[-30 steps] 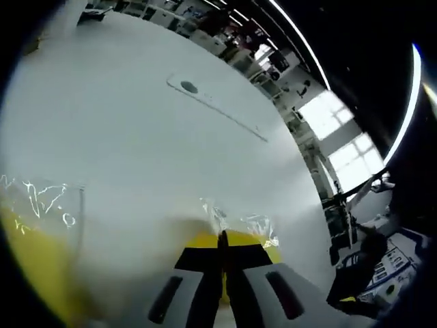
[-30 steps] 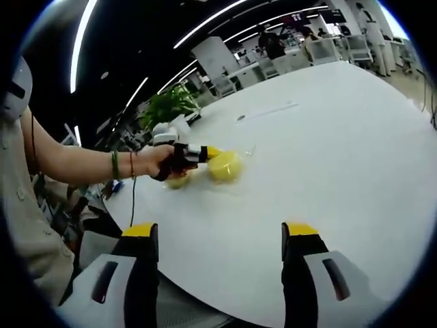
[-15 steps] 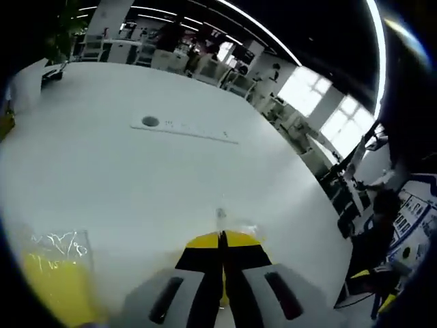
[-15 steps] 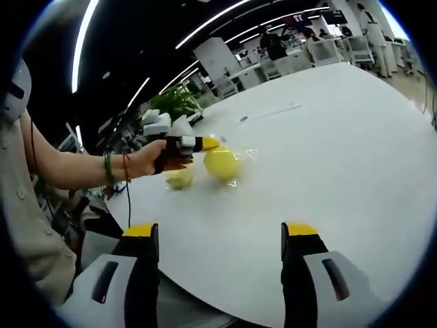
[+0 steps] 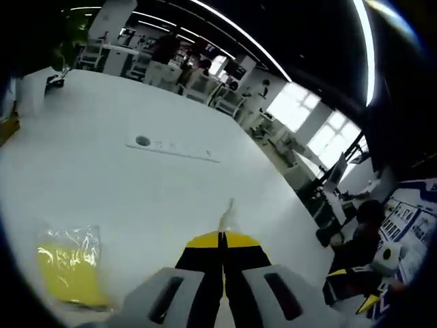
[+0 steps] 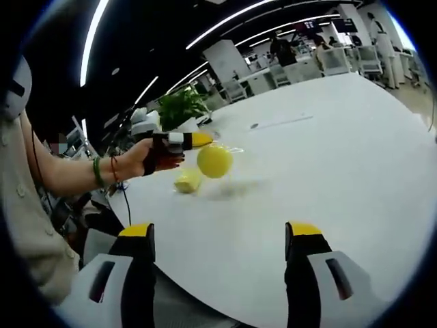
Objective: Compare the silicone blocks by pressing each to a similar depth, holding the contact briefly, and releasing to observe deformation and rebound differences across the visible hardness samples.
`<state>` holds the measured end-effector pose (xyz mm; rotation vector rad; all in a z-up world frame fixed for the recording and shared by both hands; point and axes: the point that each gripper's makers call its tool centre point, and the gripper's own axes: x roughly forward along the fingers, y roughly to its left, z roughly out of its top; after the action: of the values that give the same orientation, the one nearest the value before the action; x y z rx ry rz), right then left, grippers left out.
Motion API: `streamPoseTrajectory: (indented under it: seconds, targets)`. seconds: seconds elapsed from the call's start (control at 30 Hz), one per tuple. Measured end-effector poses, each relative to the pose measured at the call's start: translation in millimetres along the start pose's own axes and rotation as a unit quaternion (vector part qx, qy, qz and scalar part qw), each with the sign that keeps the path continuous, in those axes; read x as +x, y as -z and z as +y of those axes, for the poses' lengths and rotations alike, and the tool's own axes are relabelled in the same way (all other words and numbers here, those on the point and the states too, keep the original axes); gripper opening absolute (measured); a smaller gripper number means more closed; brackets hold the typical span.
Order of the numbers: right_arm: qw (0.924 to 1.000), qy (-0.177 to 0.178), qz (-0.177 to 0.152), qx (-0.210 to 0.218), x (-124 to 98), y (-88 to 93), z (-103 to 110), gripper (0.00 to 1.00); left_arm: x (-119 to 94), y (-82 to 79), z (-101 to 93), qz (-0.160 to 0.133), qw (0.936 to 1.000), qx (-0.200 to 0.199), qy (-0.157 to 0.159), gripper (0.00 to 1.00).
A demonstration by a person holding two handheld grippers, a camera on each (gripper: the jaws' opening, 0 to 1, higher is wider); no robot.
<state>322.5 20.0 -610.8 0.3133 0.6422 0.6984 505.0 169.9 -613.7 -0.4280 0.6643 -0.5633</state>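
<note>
The white table (image 5: 136,178) looks smooth and matt with a soft sheen. A flat yellow silicone block (image 5: 67,273) lies in crinkled, glossy clear plastic wrap. The round yellow silicone block (image 6: 214,160) looks smooth, its clear wrap shiny. The left hand-held gripper (image 5: 221,247) has matt yellow-and-black plastic tips.

Left gripper (image 5: 220,240) jaws meet on a clear wrapper corner (image 5: 226,217); the block under it is hidden by the jaws. Right gripper view: that block (image 6: 214,160) is motion-blurred, shape unreadable. Second bagged block (image 5: 67,265) near the desk (image 5: 136,184) edge: hardness label too small to tell. Right gripper (image 6: 220,240) bases cropped.
</note>
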Motion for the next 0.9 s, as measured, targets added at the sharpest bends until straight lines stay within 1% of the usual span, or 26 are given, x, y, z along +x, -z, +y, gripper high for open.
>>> streamPoseTrajectory:
  seconds: [0.07,0.17,0.3,0.33,0.37,0.4,0.47,0.6,0.63,0.7,0.73,0.83,0.9]
  targets:
    - [1.0,-0.003,0.0,-0.007,-1,-2.6,4,0.72,-6,-0.9,-0.5,0.0,0.9999,0.013,-0.004,0.0]
    - [0.9998,-0.006,0.0,-0.017,-2,-5.8,10,0.72,-17,-3.6,-0.5,-0.003,0.9999,0.013,-0.002,0.0]
    - [0.9995,-0.011,-0.002,-0.03,-1,-10.9,20,0.71,-35,-8.5,-2.9,-0.01,0.9993,0.036,-0.006,0.0]
    - [0.9994,-0.013,-0.002,-0.033,0,-12.2,23,0.71,-38,-9.0,-4.4,-0.01,0.9993,0.036,-0.004,0.0]
    - [0.9991,-0.016,-0.004,-0.039,1,-14.6,27,0.71,-43,-9.9,-5.4,-0.01,0.9992,0.04,-0.004,0.0]
    - [0.9989,-0.018,-0.005,-0.043,1,-16.2,30,0.71,-48,-11.8,-6.2,-0.013,0.9985,0.053,-0.005,0.0]
    - [0.9982,-0.024,-0.009,-0.055,3,-21.8,37,0.71,-59,-14.7,-8.5,-0.017,0.9977,0.066,-0.004,0.0]
    - [0.9965,-0.034,-0.015,-0.075,5,-32.2,52,0.72,-80,-19.3,-11.3,-0.023,0.9971,0.073,-0.001,0.0]
    - [0.9959,-0.038,-0.016,-0.081,6,-35.2,57,0.72,-87,-20.5,-12.8,-0.025,0.9961,0.084,0.0,0.0]
    - [0.9945,-0.043,-0.015,-0.095,8,-39.8,65,0.72,-95,-21.0,-15.6,-0.023,0.9958,0.088,0.002,0.0]
    - [0.9936,-0.047,-0.015,-0.101,9,-41.6,69,0.72,-102,-22.1,-17.5,-0.025,0.9945,0.102,0.003,0.0]
    - [0.9887,-0.054,-0.024,-0.137,11,-53.6,85,0.72,-117,-23.3,-22.3,-0.025,0.9934,0.112,0.009,0.0]
    - [0.9872,-0.062,-0.029,-0.144,12,-59.5,93,0.72,-128,-24.3,-25.6,-0.027,0.9919,0.124,0.012,0.0]
